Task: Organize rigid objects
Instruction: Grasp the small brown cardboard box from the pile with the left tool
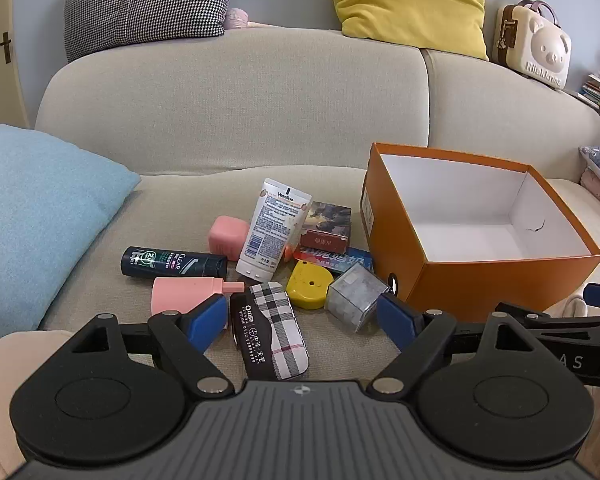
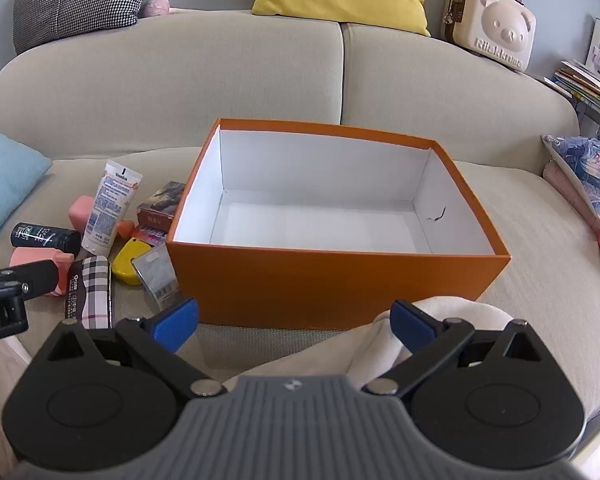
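Far left on the sofa (image 1: pixel 236 92): blue pillow (image 1: pixel 36 220). Right of it, a huddle of small things: dark bottle (image 1: pixel 172 262), pink bottle (image 1: pixel 188 294), plaid case (image 1: pixel 270 330) nearest, white tube (image 1: pixel 270 230), yellow tape measure (image 1: pixel 309 284), clear cube (image 1: pixel 354 296). Left gripper (image 1: pixel 302 320) spread wide, fingers either side of the plaid case, gripping nothing. Just right of the huddle, orange box (image 2: pixel 340 284), bare white inside. Right gripper (image 2: pixel 294 324) likewise wide open before the box's near wall.

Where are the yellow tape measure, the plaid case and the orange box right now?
yellow tape measure (image 1: pixel 309 285), left wrist view, on its flat top face.
plaid case (image 1: pixel 278 328), left wrist view, on the checked fabric middle.
orange box (image 2: pixel 332 286), right wrist view, on its near outer wall.
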